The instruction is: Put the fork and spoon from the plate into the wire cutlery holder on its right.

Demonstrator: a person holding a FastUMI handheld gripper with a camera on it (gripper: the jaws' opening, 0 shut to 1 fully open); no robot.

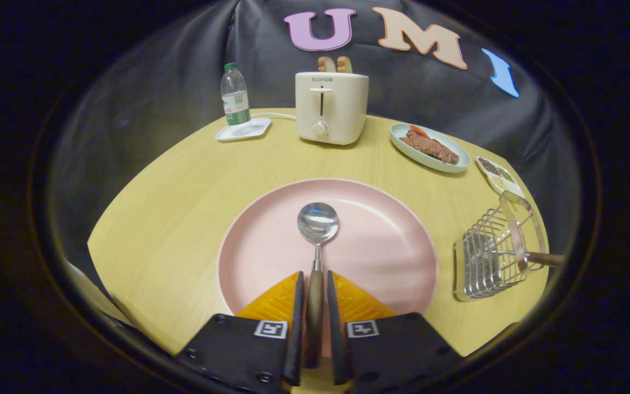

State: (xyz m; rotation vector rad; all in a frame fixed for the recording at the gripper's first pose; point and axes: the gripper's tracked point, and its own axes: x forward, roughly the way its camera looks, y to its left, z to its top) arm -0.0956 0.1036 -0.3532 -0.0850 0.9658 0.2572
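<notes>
- Tongs (pixel 315 306) closed in on the wooden handle of the steel spoon (pixel 317 241), one finger to either side and both seemingly pressing the handle; contact itself hard to confirm from this angle.
- Spoon lying on the round pink plate (pixel 380 241) at the near edge of the desk (pixel 184 208), long axis running straight ahead from the tongs, polished bowl pointing away toward the far edge, handle end back between the fingers.
- Whether lifted or resting on the plate: not decidable; no clear gap under the bowl.
- Wire cutlery holder (pixel 490 257) standing near the right edge of the desk, just beside the plate's right rim, well off to the right of the tongs; judged to call for a sideways carry rightward, then a tip-up to drop the spoon handle-first or bowl-first through the opening.
- A wooden-handled piece (pixel 542 258) poking out of the holder's right side, probably the fork already placed; head hidden among the wires, so not certain.
- Holder stretched by the lens, its opening hard to read.
- Spoon handle's rear end cut off behind the tongs' body.
- Cream toaster (pixel 331 106) far off at the back edge.
</notes>
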